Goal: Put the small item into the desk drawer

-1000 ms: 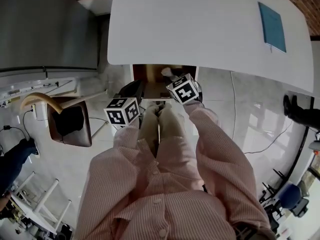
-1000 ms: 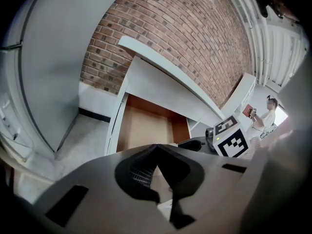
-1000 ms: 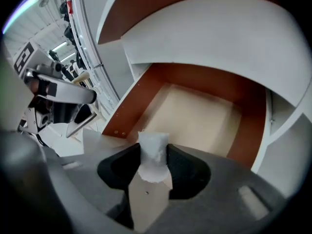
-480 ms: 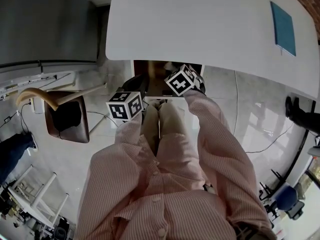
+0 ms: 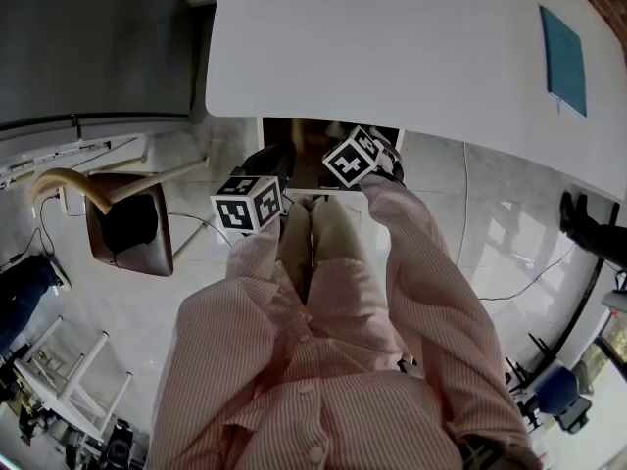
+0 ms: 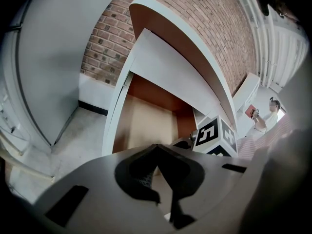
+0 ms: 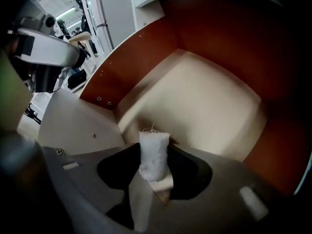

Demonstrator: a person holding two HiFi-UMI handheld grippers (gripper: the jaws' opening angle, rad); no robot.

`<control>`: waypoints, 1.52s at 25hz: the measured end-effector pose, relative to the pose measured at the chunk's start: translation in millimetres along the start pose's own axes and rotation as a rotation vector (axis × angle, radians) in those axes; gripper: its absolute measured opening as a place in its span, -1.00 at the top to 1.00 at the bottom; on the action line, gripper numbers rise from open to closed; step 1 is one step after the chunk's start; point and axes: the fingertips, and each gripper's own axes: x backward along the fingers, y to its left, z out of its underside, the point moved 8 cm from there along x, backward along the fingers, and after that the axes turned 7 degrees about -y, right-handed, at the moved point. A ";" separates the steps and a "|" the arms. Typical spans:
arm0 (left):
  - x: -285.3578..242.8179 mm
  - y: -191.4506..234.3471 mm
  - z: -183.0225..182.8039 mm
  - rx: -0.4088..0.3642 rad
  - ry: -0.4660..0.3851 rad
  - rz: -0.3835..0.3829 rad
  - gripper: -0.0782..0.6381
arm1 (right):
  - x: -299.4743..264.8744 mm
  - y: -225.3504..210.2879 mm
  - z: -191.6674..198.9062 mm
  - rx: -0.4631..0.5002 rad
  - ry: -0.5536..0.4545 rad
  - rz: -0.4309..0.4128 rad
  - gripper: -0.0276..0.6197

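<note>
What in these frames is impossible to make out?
- Roll base: in the right gripper view it is behind the right gripper, so whether it touches the drawer floor cannot be told.
- Roll, head view: hidden by the right gripper and the desk edge.
- Drawer front: in the left gripper view it is behind the left gripper body.

The head view looks steeply down from above the person onto the white rounded desk top and the open brown-walled desk drawer beneath it. The left gripper view faces this drawer from low outside, and the right gripper view looks closely into its interior. All three views share the drawer.
</note>
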 end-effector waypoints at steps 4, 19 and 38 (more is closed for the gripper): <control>0.8 -1.6 0.3 0.007 -0.001 -0.002 0.79 | -0.8 2.4 1.1 0.006 0.007 -0.025 0.39; 23.0 -17.3 -10.0 0.017 0.017 -0.008 0.79 | 30.4 12.4 -3.8 -0.034 -0.010 -0.035 0.40; 73.5 -62.5 -48.2 -0.060 -0.006 0.065 0.79 | 135.9 31.0 -27.5 -0.161 -0.225 0.031 0.89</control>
